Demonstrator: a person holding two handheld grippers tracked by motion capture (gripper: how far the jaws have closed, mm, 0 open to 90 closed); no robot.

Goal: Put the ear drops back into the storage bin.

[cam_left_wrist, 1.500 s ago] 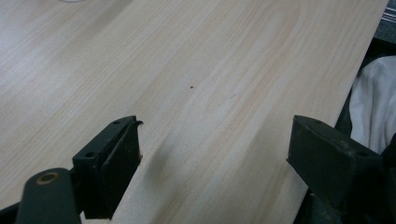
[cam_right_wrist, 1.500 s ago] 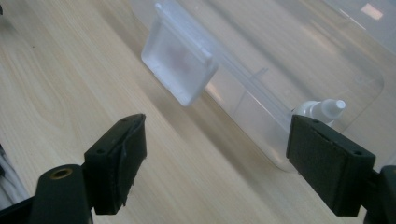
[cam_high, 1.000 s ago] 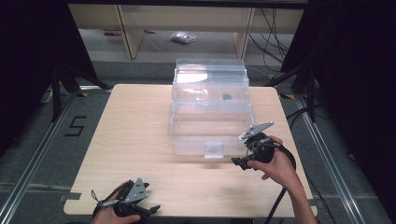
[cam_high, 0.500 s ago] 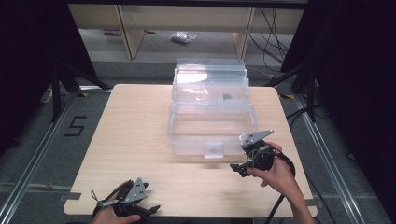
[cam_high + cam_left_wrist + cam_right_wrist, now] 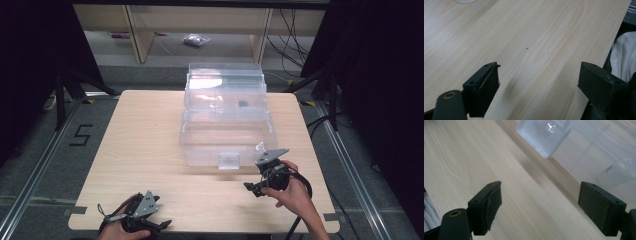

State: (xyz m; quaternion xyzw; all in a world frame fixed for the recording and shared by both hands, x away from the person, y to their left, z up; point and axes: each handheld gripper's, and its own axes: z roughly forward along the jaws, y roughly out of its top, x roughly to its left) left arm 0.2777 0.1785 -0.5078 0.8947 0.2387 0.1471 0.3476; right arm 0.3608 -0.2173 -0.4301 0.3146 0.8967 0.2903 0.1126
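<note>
Right tool (image 5: pixel 256 187) drawn back from clear plastic box (image 5: pixel 227 122), jaws apart.

the desk (image 5: pixel 140 135) is pale wood with a wavy grain. the storage box (image 5: pixel 227 115) is clear, its latch (image 5: pixel 229 160) frosted. both grippers' fingers (image 5: pixel 486 207) are matte black.

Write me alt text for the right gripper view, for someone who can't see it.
Two black fingers of the right gripper stand wide apart with nothing between them, above a light wooden table. Just ahead is a frosted latch on the front of a clear plastic box.
</note>
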